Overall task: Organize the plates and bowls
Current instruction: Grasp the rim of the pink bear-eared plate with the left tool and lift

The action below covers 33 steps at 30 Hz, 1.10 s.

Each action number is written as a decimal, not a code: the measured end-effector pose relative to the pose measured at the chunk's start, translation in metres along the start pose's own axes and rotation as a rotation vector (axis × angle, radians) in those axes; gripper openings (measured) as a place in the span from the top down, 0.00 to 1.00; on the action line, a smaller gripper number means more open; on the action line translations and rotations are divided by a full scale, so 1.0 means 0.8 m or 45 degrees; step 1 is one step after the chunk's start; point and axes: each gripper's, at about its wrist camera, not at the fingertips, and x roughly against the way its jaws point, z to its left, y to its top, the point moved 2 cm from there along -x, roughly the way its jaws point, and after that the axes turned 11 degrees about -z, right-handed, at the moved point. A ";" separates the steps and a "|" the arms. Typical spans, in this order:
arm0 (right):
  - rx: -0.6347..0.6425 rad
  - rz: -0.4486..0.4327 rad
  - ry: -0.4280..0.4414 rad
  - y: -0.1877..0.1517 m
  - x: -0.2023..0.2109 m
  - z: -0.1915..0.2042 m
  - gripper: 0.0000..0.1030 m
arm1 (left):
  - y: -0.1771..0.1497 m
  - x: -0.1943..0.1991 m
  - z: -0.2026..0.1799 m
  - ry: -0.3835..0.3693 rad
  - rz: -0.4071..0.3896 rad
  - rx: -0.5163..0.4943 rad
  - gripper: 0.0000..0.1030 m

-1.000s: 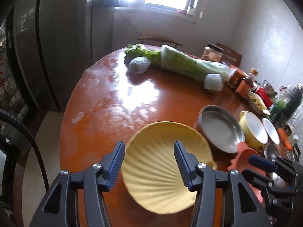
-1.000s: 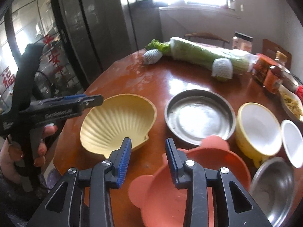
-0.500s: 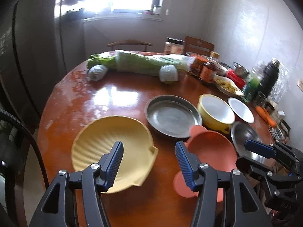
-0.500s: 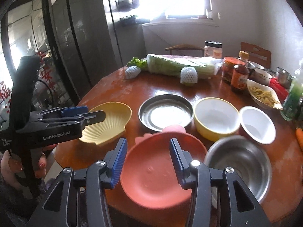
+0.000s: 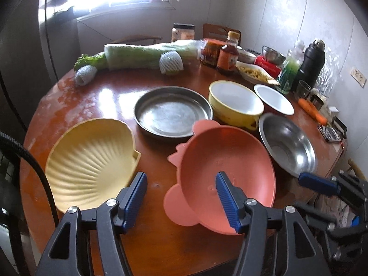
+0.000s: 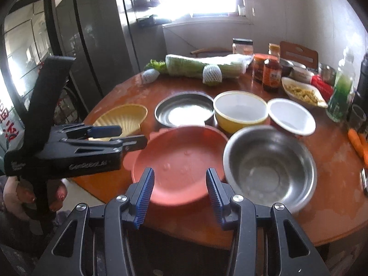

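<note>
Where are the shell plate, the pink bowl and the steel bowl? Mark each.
shell plate [image 5: 92, 161], left wrist view, on its ribbed middle.
pink bowl [image 5: 225, 158], left wrist view, on its inner wall.
steel bowl [image 6: 269, 170], right wrist view, on its inner bottom.

Across my round wooden table [image 5: 96, 96], a wrapped cabbage [image 5: 147, 54] lies along the far edge. Beside the cabbage stand two sauce jars [image 5: 226, 56]; past them, a black flask [image 5: 311, 61] and a carrot [image 5: 311, 110].
</note>
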 end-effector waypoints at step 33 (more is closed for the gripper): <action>-0.058 0.046 -0.115 -0.030 -0.063 -0.024 0.59 | -0.030 -0.031 0.001 0.037 0.058 -0.010 0.61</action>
